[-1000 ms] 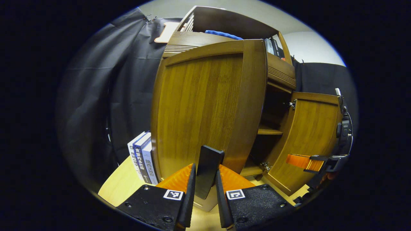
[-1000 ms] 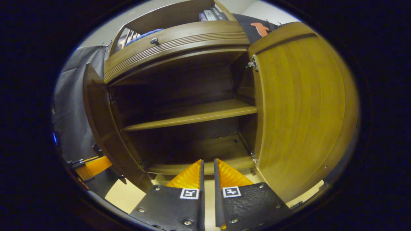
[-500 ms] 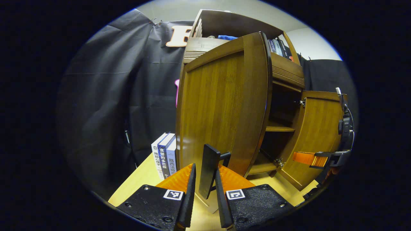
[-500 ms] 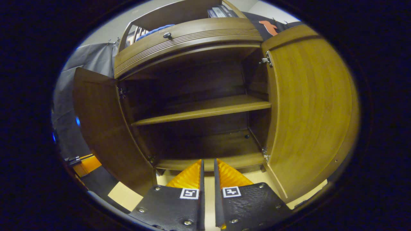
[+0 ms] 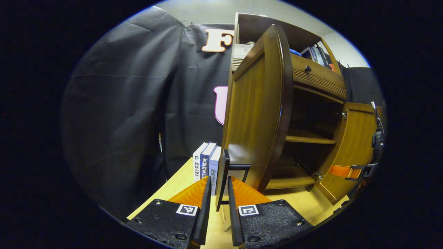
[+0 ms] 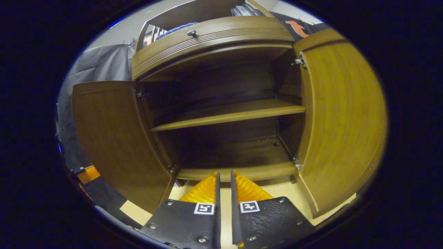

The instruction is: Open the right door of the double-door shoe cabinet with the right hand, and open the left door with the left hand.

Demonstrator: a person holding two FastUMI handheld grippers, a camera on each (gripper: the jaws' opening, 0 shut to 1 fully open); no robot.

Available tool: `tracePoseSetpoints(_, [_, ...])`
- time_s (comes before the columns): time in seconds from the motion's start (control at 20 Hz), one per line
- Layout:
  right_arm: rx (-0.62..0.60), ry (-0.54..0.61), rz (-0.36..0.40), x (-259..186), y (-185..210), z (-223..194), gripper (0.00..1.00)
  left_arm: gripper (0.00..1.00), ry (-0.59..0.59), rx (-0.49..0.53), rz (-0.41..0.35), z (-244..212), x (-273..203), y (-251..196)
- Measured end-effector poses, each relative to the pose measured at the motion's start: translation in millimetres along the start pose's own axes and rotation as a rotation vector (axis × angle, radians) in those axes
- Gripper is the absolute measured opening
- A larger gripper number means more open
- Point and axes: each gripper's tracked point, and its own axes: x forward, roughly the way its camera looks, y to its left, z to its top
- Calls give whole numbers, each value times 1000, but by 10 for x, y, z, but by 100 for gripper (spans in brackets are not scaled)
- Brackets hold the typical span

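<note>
Shoe cabinet [image 6: 221,52] stands on the pale wooden table [image 5: 180,186], both doors swung out, interior exposed. Right gripper view, facing the opening: left door [image 6: 114,138] wide open at the left of the cabinet, right door [image 6: 342,117] wide open at the right; one shelf [image 6: 228,114] splits the interior into upper and lower compartments, floor panel [image 6: 238,162] below. Above the opening a closed drawer front with a small dark knob [image 6: 191,33]. Left gripper view: left door [image 5: 256,117] seen nearly edge-on, outer face toward the camera, its dark bar handle [image 5: 223,176] standing upright near the lower edge. Left gripper [image 5: 216,197]: the fingers sit on either side of the handle bar, pinching it. Right gripper [image 6: 223,193] is in front of the cabinet base, apart from both doors; its fingers are nearly together with a thin slit between, holding nothing. In the left gripper view the right gripper [image 5: 346,171] sits just beside the right door [image 5: 353,148]. Three books [image 5: 207,166] stand upright on the table just beside the cabinet's left side. Blue cloth [image 6: 173,29] and more books [image 6: 244,9] lie on the top of the cabinet.
</note>
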Motion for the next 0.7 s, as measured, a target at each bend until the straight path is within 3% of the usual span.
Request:
tracePoseSetpoints(0.25, [-5, 9, 28, 74, 84, 4, 13, 36, 3, -11, 13, -35, 1, 40])
tracePoseSetpoints(0.3, [-6, 10, 30, 93, 84, 7, 13, 22, 2, -9, 14, -37, 28, 62])
tracePoseSetpoints(0.7, [-7, 22, 49, 219, 64, 10, 13, 22, -4, 3, 52, -12, 46, 175])
